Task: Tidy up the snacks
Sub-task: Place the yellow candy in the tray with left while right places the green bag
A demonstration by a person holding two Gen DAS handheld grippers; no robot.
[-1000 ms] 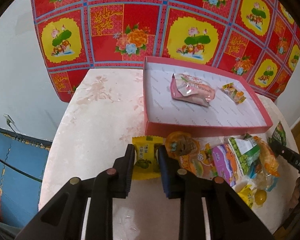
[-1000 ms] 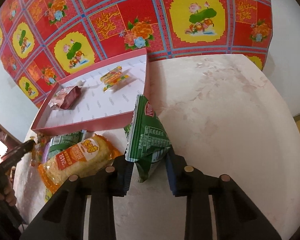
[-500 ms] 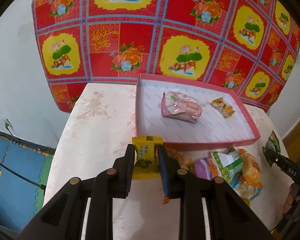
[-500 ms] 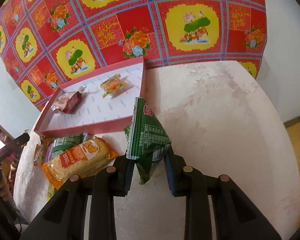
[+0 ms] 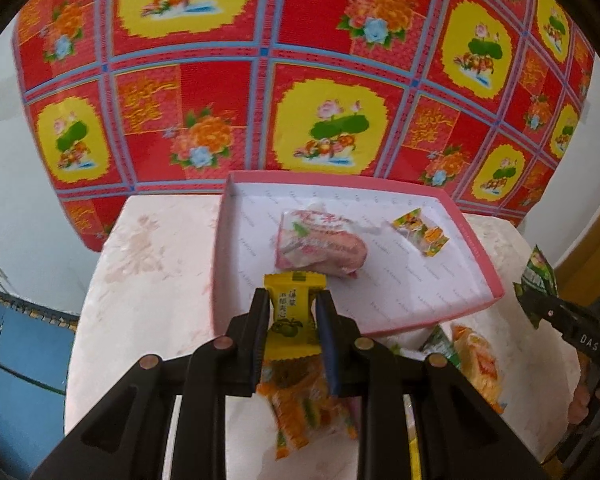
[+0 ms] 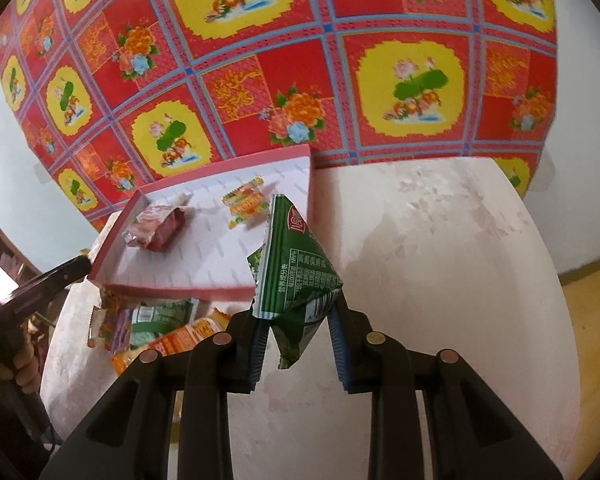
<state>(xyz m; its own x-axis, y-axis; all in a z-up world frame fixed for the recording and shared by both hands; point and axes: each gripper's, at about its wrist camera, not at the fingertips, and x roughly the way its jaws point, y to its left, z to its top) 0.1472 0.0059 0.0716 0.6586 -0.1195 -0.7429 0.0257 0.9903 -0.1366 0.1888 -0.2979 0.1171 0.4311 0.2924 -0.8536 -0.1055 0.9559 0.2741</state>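
Note:
My left gripper (image 5: pixel 291 308) is shut on a small yellow snack packet (image 5: pixel 292 316), held above the table just before the near wall of the pink tray (image 5: pixel 236 216). Inside the tray lie a pink wrapped snack (image 5: pixel 320 244) and a small orange-green candy packet (image 5: pixel 420 232). My right gripper (image 6: pixel 298 316) is shut on a green triangular snack bag (image 6: pixel 296 276), lifted off the table at the tray's (image 6: pixel 172 290) right front corner. Several loose snacks (image 6: pixel 156 328) lie in a heap in front of the tray.
The tray sits on a pale marbled table (image 6: pixel 440 260) with a red and yellow flowered cloth (image 5: pixel 260 80) hanging behind it. A person's hand (image 6: pixel 24 368) grips the left tool at the left edge of the right wrist view. Blue floor mat (image 5: pixel 20 360) lies beside the table.
Both grippers have risen with their packets. The left one has carried the yellow packet off the table toward the tray's near wall; the green bag hangs higher by the tray corner.

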